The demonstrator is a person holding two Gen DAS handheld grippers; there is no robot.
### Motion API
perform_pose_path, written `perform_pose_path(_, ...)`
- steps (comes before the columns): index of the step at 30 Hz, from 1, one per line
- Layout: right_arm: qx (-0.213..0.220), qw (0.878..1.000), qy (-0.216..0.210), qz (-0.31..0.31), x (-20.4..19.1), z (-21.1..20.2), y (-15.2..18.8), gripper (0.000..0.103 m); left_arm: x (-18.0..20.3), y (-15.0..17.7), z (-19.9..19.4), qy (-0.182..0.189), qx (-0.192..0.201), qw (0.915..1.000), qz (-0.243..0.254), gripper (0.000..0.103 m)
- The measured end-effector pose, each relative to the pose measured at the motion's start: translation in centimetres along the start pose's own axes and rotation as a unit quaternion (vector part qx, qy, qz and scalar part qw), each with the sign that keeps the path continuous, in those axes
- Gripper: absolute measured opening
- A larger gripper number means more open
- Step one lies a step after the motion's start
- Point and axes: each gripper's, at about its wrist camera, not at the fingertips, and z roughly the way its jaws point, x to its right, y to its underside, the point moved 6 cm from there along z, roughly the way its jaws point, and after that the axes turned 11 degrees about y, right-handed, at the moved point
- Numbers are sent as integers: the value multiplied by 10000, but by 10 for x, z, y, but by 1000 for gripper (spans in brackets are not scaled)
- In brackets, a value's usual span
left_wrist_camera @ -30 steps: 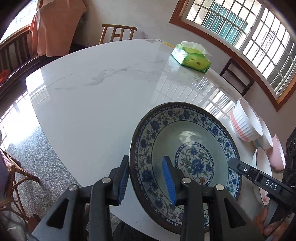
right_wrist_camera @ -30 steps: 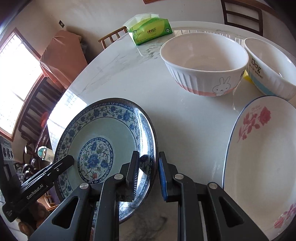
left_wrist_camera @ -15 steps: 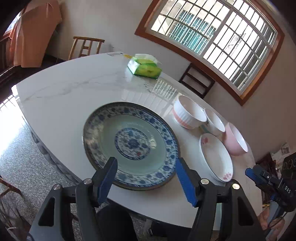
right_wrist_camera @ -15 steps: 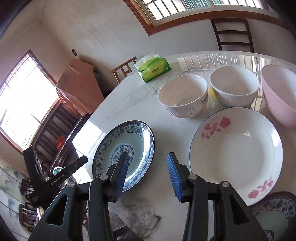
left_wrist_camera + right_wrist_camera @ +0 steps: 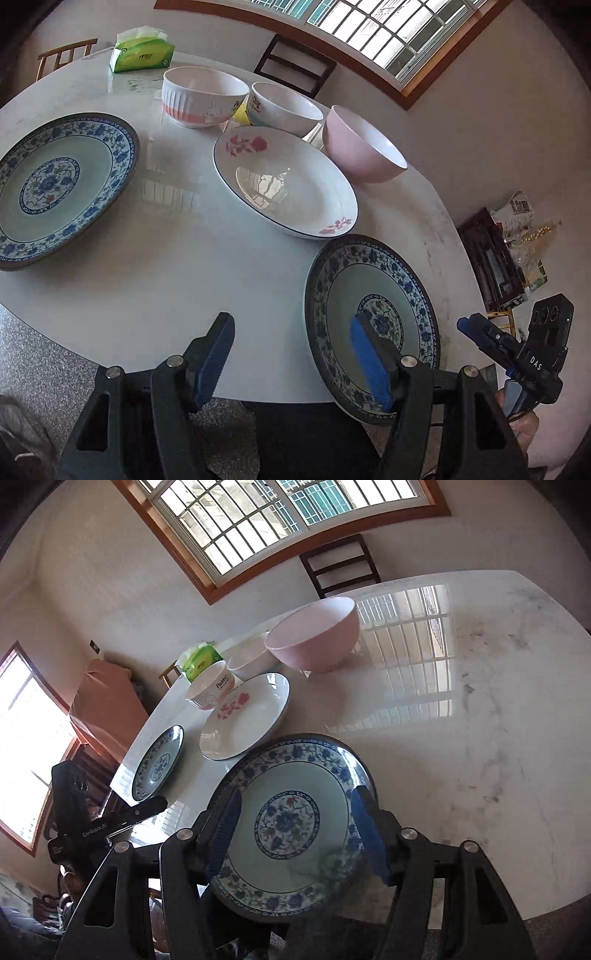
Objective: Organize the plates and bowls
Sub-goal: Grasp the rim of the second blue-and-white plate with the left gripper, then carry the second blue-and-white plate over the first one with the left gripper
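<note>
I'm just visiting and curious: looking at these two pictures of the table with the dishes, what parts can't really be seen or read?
- Near blue plate, right view: its sides and near rim sit behind the open right claw.
- Same plate, left view: near rim hidden by the open left claw.
- Middle bowl, right view: mostly behind the pink bowl and rabbit bowl.
- Tissue pack print: too small to read.

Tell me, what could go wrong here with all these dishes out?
The near blue-patterned plate lies at the table edge, seemingly overhanging; a nudge from the open right gripper might tip it off. The pink bowl also sits near the rim. The rose plate and bowls are crowded, so lifting one could knock its neighbour.
</note>
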Motion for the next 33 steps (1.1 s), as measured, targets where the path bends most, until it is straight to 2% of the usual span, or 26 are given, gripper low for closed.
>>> perform_pose_path(2, -41, 9999, 43, 125, 14, 5, 5, 60, 1, -1, 4, 20, -53, 9999, -115, 67)
perform_pose_path(6, -114, 9993, -136, 325, 26, 17, 8, 60, 1, 2, 11, 43, -174, 9995, -266, 67)
perform_pose_path(13, -234, 9987, -301, 326, 31, 38, 12, 60, 14, 12, 29, 74, -539, 9983, -195, 67)
perform_pose_path(24, -387, 9973, -579, 253, 27, 55, 19, 60, 20, 18, 41, -8, -799, 9968, -67, 65)
perform_pose_path(25, -393, 9972, -595, 222, 27, 56, 19, 60, 22, 19, 43, -30, -818, 9966, -11, 64)
perform_pose_path(27, -428, 9968, -652, 183, 23, 57, 19, 60, 25, 21, 48, -80, -977, 9952, 74, 37)
perform_pose_path(29, -484, 9958, -767, 146, 18, 59, 21, 59, 24, 21, 48, -425, -903, 9947, 261, 22)
perform_pose_path(31, -526, 9956, -768, 81, 13, 62, 24, 53, 24, 21, 46, -482, -855, 9946, 327, 22)
perform_pose_path(33, -419, 9976, -555, -63, 11, 61, 25, 50, 20, 22, 44, -511, -788, 9952, 288, 22)
